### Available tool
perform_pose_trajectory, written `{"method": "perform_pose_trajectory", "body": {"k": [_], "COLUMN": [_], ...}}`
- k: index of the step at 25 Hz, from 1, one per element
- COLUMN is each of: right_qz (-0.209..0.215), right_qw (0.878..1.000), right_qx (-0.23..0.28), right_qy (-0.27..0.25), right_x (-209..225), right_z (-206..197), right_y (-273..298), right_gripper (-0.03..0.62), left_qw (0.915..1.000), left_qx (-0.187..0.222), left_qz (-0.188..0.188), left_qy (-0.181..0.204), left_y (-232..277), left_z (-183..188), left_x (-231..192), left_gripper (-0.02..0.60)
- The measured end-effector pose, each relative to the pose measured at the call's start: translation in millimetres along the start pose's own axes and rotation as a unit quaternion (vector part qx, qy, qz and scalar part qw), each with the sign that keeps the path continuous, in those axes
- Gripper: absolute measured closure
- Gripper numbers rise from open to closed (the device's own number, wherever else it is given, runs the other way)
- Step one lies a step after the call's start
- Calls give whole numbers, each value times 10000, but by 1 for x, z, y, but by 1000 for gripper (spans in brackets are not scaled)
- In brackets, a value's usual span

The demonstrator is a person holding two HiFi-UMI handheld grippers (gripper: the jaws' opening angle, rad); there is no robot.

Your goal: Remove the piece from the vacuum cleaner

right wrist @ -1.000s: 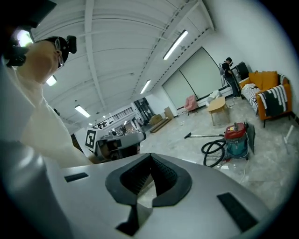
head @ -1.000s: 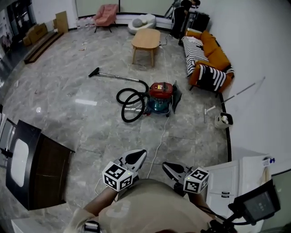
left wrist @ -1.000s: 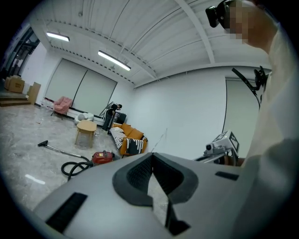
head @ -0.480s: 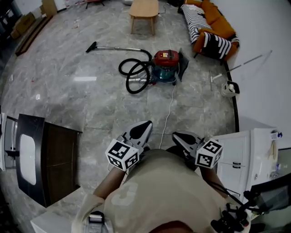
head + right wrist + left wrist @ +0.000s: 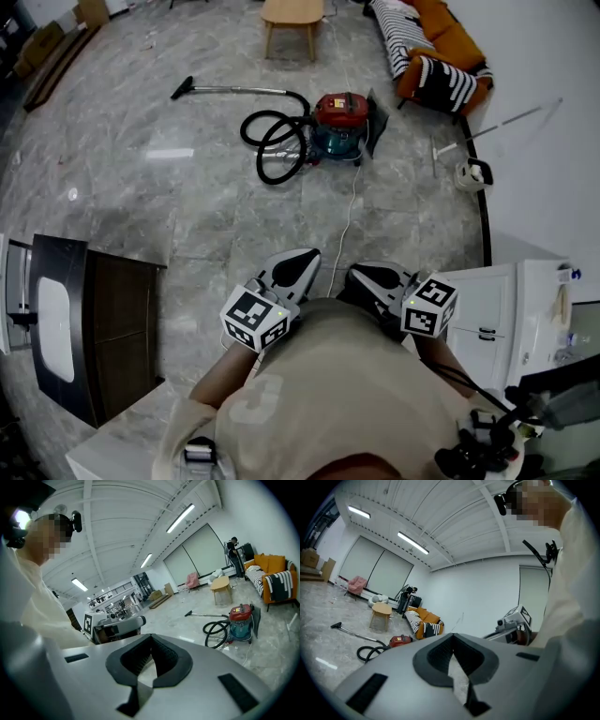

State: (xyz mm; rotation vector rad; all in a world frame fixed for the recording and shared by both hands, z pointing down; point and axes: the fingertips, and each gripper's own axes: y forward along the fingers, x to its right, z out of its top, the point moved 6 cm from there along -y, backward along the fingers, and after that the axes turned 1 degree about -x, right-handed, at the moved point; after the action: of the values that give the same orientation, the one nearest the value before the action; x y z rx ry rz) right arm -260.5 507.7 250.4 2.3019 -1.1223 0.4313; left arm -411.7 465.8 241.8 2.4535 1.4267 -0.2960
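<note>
The vacuum cleaner (image 5: 339, 122), red on top with a teal body, stands on the grey floor well ahead of me. Its black hose (image 5: 277, 150) lies coiled to its left and runs into a long wand with a floor nozzle (image 5: 180, 89). A white cord (image 5: 347, 220) trails from it toward me. My left gripper (image 5: 305, 255) and right gripper (image 5: 354, 274) are held close to my body, both shut and empty, far from the machine. The left gripper view shows the vacuum cleaner (image 5: 397, 641) beyond the shut left gripper (image 5: 452, 637). The right gripper view shows the vacuum cleaner (image 5: 241, 620) past the right gripper (image 5: 151, 637).
An orange sofa (image 5: 431, 42) with striped cushions and a wooden table (image 5: 292, 14) stand behind the vacuum. A mop (image 5: 492, 127) and a small bin (image 5: 469, 173) sit by the right wall. A dark cabinet (image 5: 94, 323) is at my left, a white cabinet (image 5: 487, 305) at my right.
The head view has tipped downward, so the vacuum sits higher in the frame and more of my body shows. Both grippers stay shut in front of me.
</note>
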Motion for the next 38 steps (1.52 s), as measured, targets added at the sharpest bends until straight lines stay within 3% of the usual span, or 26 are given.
{"method": "perform_pose_trajectory", "body": {"k": [6,13,21,30,38], "right_qz": [124,-221,-479,-255,103], "right_qw": [9998,9984,9910,9915,9970], "right_qx": [-150,255,838,913,604], "right_qy": [15,457,926,895,480], "right_x": [-3,12,101,184,245], "right_z": [-2,-14,13,42,53], "right_y": [8,-10,-73,-117,-140], "right_gripper": [591,591,591,591,591], "left_qw": [9998,9985,9942,9947,9922], "left_qx": [-64,-498,-934,-812,-894], "left_qz": [177,-182,-404,-163,368], "left_qy": [76,113,342,607,790], "left_y": [-6,13,124,229,298], "left_z": [2,-6,14,50,58], "left_x": [1,6,17,28,33], "left_gripper": [578,578,578,578,578]}}
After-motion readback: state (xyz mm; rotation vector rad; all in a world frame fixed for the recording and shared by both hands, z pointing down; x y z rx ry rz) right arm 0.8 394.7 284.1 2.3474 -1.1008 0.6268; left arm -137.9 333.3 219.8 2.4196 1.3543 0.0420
